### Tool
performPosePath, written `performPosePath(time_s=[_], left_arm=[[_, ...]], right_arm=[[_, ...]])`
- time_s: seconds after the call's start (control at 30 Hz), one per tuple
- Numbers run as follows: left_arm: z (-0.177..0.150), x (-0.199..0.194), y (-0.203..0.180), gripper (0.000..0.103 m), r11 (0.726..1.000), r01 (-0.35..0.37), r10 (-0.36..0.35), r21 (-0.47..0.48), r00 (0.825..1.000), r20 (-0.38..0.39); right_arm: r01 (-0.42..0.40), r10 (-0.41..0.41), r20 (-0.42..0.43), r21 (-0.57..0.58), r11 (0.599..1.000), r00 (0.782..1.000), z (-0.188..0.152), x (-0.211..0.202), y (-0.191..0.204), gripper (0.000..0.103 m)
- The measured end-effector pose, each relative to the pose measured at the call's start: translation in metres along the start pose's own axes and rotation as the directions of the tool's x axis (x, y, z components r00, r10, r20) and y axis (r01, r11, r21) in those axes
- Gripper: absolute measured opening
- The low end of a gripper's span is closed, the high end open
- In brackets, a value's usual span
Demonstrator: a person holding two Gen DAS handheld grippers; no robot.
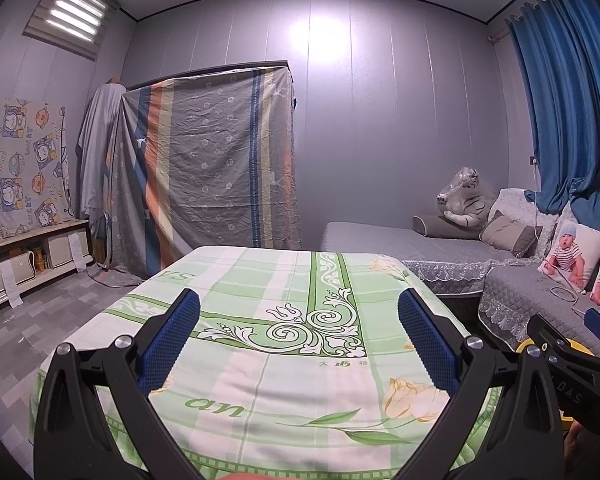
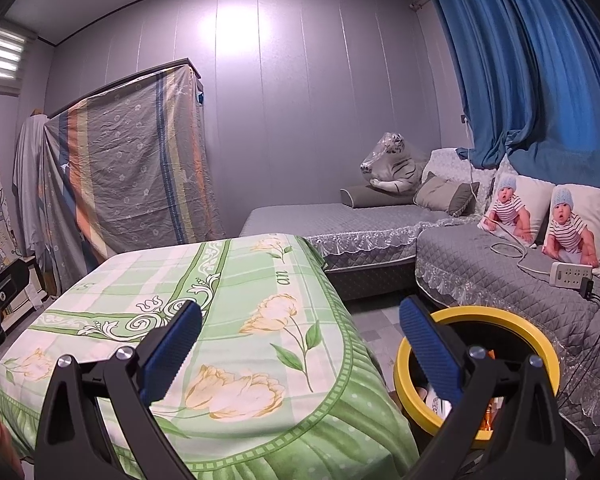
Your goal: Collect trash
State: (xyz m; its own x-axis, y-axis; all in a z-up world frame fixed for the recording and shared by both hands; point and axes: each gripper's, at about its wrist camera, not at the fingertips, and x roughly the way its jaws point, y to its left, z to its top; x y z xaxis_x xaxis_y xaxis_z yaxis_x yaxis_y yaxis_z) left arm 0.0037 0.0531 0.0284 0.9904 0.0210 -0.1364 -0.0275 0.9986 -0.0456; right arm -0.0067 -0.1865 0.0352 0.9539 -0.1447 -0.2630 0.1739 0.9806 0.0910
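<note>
A yellow-rimmed trash bin [image 2: 512, 316] stands on the floor between the table and the sofa, with bits of trash inside; a sliver of its rim shows in the left wrist view [image 1: 520, 346]. My left gripper [image 1: 299, 330] is open and empty above the table with the green floral cloth [image 1: 260, 380]. My right gripper [image 2: 300, 334] is open and empty, over the table's right edge [image 2: 284, 360] and beside the bin. The right gripper also shows at the right edge of the left wrist view [image 1: 572, 360].
A grey quilted sofa [image 2: 480, 268] with baby-print cushions [image 2: 516, 208], a power strip [image 2: 570, 274] and cables sits to the right. A day bed [image 1: 412, 246] with a plush tiger [image 1: 464, 200] lies behind. A draped wardrobe [image 1: 208, 168] and low cabinet [image 1: 28, 264] stand at left.
</note>
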Motion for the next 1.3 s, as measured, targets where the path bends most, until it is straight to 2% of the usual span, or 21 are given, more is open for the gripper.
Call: performPosePath(time_s=[1.0,1.3], left_arm=[[-0.004,0.005,-0.001,0.095,1.000,0.006,-0.006,-0.010,1.000,-0.020],[-0.007,0.007,-0.002,0.095,1.000,-0.012,0.011,-0.011,1.000,-0.029]], right_arm=[[0.001,-0.001,-0.011,0.003,1.000,1.000,-0.006,0.002,-0.001,0.096],[-0.003,0.003,-0.018,0.003,1.000,1.000,-0.011,0.002,-0.001,0.096]])
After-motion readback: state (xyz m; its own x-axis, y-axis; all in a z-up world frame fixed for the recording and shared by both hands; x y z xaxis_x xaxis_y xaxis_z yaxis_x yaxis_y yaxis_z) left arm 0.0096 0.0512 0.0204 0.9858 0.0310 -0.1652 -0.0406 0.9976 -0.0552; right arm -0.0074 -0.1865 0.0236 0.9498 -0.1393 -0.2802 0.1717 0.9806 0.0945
